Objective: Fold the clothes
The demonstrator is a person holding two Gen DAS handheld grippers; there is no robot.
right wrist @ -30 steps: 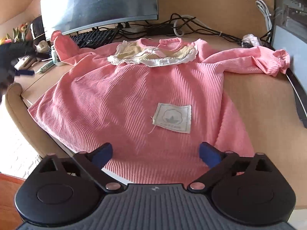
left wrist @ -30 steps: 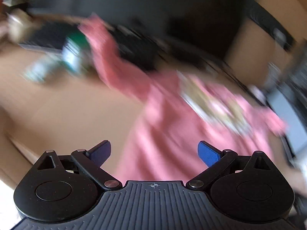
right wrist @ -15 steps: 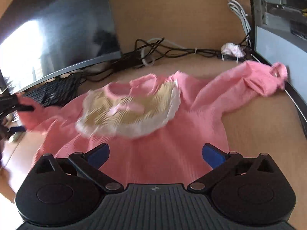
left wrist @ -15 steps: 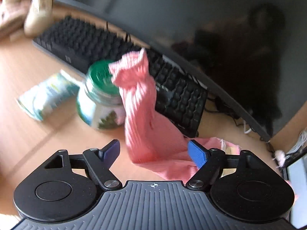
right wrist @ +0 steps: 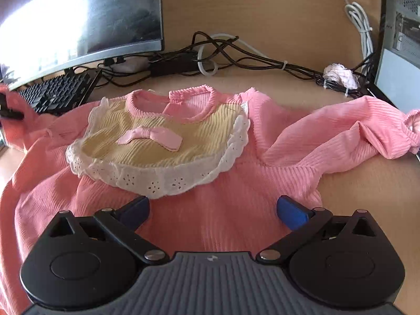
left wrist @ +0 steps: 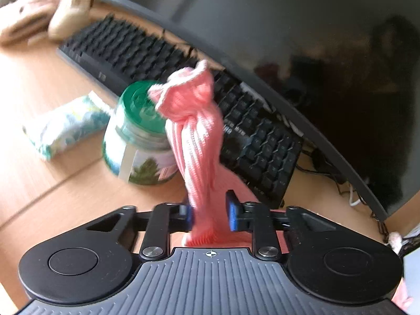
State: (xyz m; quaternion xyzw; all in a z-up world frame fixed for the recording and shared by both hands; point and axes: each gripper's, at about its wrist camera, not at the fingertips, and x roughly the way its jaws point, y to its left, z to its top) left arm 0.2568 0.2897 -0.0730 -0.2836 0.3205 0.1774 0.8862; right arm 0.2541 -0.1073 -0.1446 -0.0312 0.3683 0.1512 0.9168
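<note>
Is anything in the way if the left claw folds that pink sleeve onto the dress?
Nothing visible blocks it. The left claw has just closed on the sleeve; the jar stands beside it, away from the dress.

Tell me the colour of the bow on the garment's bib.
Pink bow, clearest in the right wrist view.

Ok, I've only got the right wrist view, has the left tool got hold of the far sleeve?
Observer: Yes. The left tool is clamped on the sleeve; its jaws have just been closing, with the fabric between them.
Operator: Anything close by?
Observer: A green-lidded jar stands just behind the sleeve; whether they touch, I cannot tell.
Operator: What else?
Observer: A patterned packet lies left of the jar.
</note>
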